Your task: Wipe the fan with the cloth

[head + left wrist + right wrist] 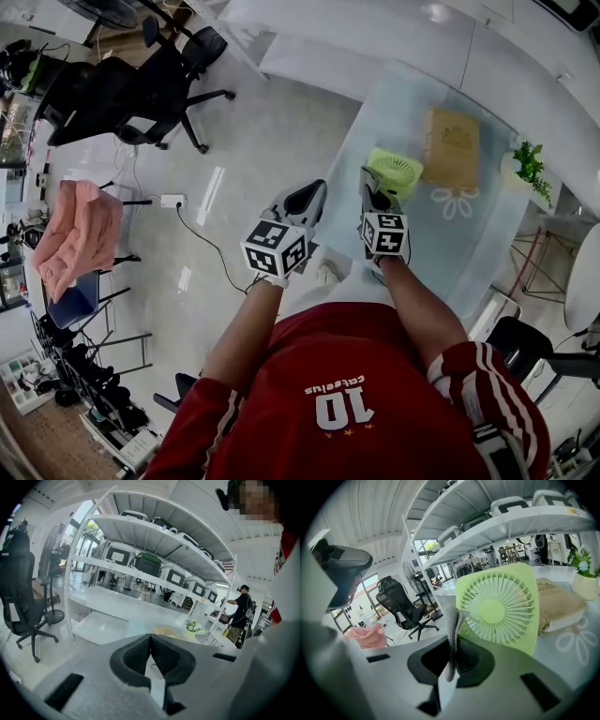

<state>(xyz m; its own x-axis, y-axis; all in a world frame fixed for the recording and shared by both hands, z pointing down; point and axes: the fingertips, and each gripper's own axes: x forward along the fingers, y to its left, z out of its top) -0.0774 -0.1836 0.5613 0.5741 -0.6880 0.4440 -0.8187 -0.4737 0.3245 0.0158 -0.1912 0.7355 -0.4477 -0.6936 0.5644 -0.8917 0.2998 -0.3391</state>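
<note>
Holds a thin grey cloth [452,632] in the right gripper [451,660], clamped flat on a fold, with a limp edge poking out ahead. Carries nothing in the left gripper [151,654], closed pad to pad and raised beside the worktop's near edge. Faces the small green fan [501,605] close ahead of the cloth, touching or just short of it; cannot tell which. Finds the fan upright on the glass worktop [487,239], just beside a tan book [558,604], with a potted plant [582,576] further right.

Looks like light plastic: stiff in the square frame, thin and probably breakable in the grille ribs. Likely to slide or tip on smooth glass under a push. Better to steady by the solid frame or top edge with the free gripper, never by the ribs, and to wipe gently. Soft cloth, prone to bunching, but well held at its fold.

Beyond: white shelving [154,541] with cases, pale floor, black office chairs [131,89], a pink cloth [80,234] draped at the left, a power strip [172,201] with its cable.
</note>
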